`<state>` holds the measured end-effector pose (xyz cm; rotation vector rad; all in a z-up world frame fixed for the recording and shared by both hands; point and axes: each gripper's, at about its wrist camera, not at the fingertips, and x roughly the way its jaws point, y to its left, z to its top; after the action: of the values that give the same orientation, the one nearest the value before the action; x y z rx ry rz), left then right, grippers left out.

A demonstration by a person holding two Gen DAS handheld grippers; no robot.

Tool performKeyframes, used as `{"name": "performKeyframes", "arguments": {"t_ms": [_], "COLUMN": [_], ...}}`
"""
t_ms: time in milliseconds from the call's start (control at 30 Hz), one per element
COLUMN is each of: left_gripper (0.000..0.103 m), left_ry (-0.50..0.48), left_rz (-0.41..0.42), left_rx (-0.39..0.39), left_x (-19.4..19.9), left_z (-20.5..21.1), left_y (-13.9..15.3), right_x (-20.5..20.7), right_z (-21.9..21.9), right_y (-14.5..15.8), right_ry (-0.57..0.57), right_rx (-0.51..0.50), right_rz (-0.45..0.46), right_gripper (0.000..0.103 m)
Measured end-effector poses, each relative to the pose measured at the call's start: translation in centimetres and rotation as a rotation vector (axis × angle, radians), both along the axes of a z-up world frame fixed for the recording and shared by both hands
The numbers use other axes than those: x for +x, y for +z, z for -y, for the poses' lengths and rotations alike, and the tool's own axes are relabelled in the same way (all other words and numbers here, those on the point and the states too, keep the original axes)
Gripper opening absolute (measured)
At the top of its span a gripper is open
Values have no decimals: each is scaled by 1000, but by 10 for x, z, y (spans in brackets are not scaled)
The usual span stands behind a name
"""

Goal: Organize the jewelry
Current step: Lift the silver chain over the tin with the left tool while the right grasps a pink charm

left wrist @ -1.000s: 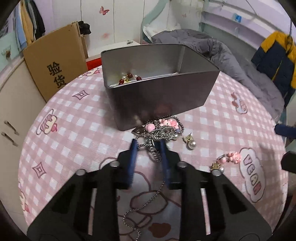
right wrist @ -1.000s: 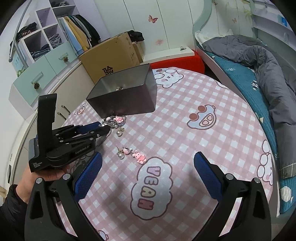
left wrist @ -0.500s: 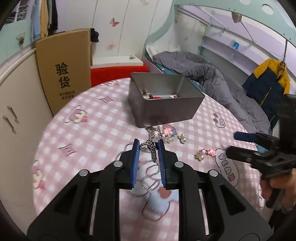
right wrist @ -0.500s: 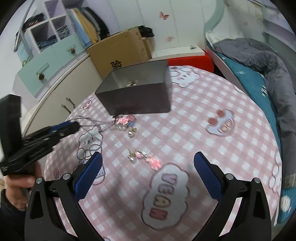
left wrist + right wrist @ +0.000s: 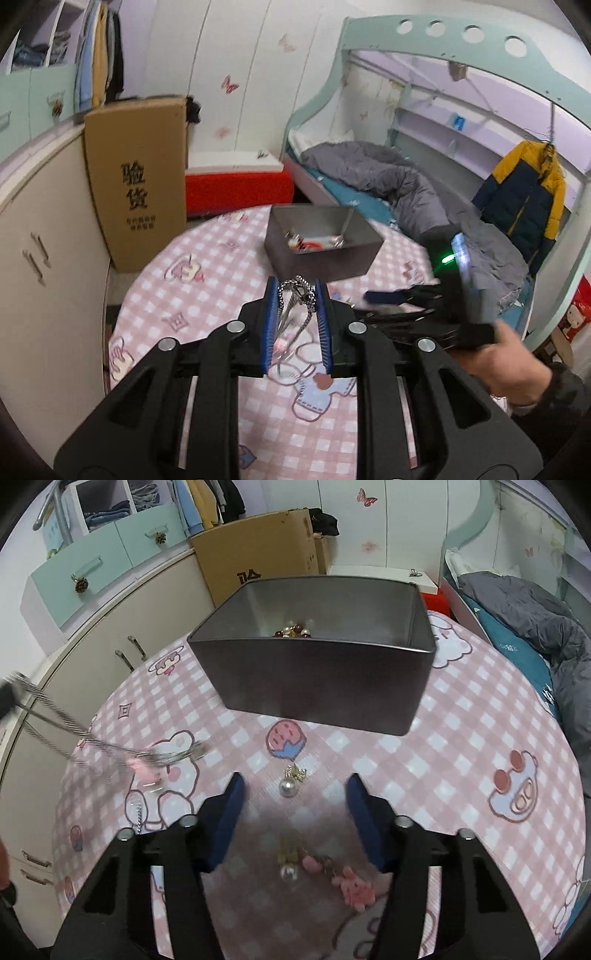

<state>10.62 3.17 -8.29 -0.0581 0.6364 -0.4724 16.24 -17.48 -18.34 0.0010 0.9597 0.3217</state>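
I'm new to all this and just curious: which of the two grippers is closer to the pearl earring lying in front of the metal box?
Right. The right gripper hovers open directly over the pearl earring, near the metal box. The left gripper is raised off to the side, shut on the silver chain.

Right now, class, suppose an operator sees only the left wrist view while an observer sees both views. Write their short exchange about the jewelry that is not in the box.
Operator: My left tongs grip the chain. Is all of it off the table?
Observer: It seems not. In the right wrist view its far end, with a pink charm, looks down at the tablecloth, though it is blurred.
Operator: What is left to collect?
Observer: A pearl earring lies just ahead of the open right tongs, short of the gray box.
Operator: Anything else?
Observer: A second pearl earring, with pink charms beside it, lies beneath those tongs.
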Motion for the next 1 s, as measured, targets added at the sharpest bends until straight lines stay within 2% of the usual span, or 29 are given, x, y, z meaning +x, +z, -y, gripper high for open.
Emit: {"name": "performKeyframes", "arguments": {"t_ms": [267,467,600,900,1000], "left_gripper": [19,19,19,19,19], "left_ry": [-48,-57,-53,8,39], "left_rz": [58,38,37,126,144], "left_rx": [-64,-73,-85,-79,-69], "left_x": [-3,2,1,-21,-26], "left_z": [-4,-6,-8,-26,-36], "left_y": [32,29,29,65,71], "right_x": [-16,-47,-57,-51,-50], "right_z": [-8,-17,-33,-82,-93], "right_y": [9,15,14,15,15], "right_ry": [35,127,178,296,336], "right_rx": [46,150,144,92,97], "right_rz": [18,15,12,45,38], "right_gripper": [51,51,51,51,44]}}
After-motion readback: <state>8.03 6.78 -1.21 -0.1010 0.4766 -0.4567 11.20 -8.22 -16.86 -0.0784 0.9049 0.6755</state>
